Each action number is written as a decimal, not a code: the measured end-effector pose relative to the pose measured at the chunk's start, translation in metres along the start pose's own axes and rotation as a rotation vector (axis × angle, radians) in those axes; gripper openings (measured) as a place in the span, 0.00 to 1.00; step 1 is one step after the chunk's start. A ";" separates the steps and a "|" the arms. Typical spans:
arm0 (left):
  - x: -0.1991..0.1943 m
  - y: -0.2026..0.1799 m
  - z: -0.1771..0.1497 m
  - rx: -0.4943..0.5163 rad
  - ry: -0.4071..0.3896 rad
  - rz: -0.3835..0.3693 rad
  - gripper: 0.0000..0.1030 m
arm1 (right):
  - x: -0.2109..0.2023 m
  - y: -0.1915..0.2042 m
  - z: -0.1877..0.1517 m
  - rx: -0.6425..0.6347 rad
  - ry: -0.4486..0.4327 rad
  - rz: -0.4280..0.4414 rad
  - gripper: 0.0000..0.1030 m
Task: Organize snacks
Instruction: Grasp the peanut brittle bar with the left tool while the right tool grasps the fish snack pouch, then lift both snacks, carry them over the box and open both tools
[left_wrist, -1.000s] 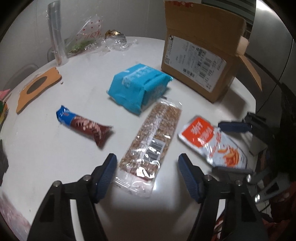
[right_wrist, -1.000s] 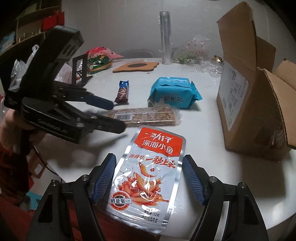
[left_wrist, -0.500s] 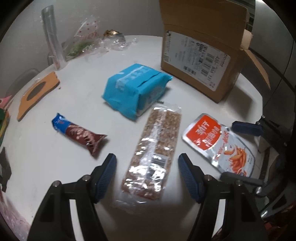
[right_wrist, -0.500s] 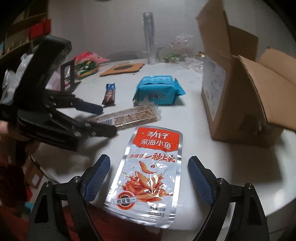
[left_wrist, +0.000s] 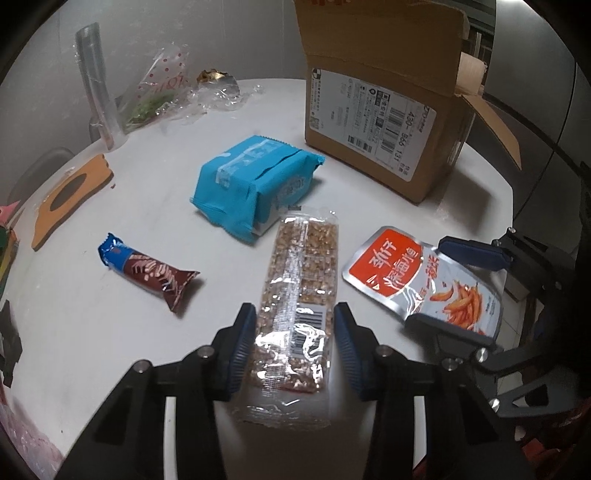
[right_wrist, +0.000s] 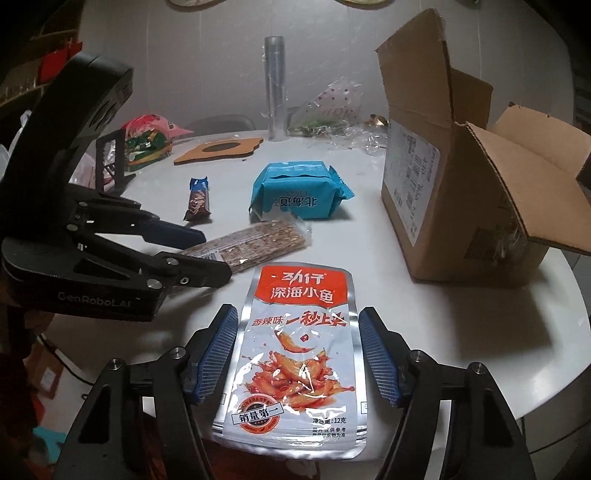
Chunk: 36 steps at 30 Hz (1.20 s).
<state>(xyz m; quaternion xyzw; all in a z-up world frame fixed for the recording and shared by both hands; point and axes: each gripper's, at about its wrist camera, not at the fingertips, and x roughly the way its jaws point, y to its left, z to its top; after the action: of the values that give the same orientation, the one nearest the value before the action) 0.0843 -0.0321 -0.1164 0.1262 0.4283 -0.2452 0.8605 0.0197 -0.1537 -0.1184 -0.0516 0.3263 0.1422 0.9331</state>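
Two snacks at the near edge of the white table (left_wrist: 92, 325), one for each of my grippers. In the left wrist view, the clear-wrapped grain bar (left_wrist: 301, 280) runs from frame centre down to the lower middle, its near end lying between the blue pads of my left gripper (left_wrist: 295, 350). Those jaws are closing, narrow now, the pads just beside the wrapper's edges; I cannot tell whether they press yet. I have lined up along the bar's length so the pads meet its long sides.

In the right wrist view, the silver-and-red fish snack pouch (right_wrist: 299, 347) fills the lower centre, its bottom edge hanging past the table rim. My right gripper (right_wrist: 295, 350) straddles it, jaws closing, with a visible gap at each side, so nothing is held. The overhang, I judge, gives the fingers a way in under a flat pouch.

Further out, the blue biscuit pack (left_wrist: 255, 188) sits at mid-frame in the left view, touching the bar's far end, and the brown chocolate bar (left_wrist: 147, 273) lies apart at left. The open cardboard box (right_wrist: 461, 184), at right in the right view, is the likely home for all of them.
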 end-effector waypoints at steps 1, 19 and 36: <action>-0.002 0.000 0.000 0.000 -0.004 0.002 0.39 | -0.001 -0.001 0.001 0.000 0.000 0.003 0.63; -0.019 0.006 -0.012 -0.032 -0.023 0.025 0.39 | -0.007 -0.007 0.007 -0.017 -0.012 0.057 0.63; -0.003 0.008 -0.011 -0.057 -0.021 0.036 0.42 | -0.002 -0.011 0.005 -0.018 0.006 0.075 0.63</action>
<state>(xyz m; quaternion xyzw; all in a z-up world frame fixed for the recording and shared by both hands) 0.0798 -0.0195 -0.1207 0.1068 0.4238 -0.2189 0.8724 0.0245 -0.1635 -0.1133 -0.0483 0.3293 0.1799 0.9257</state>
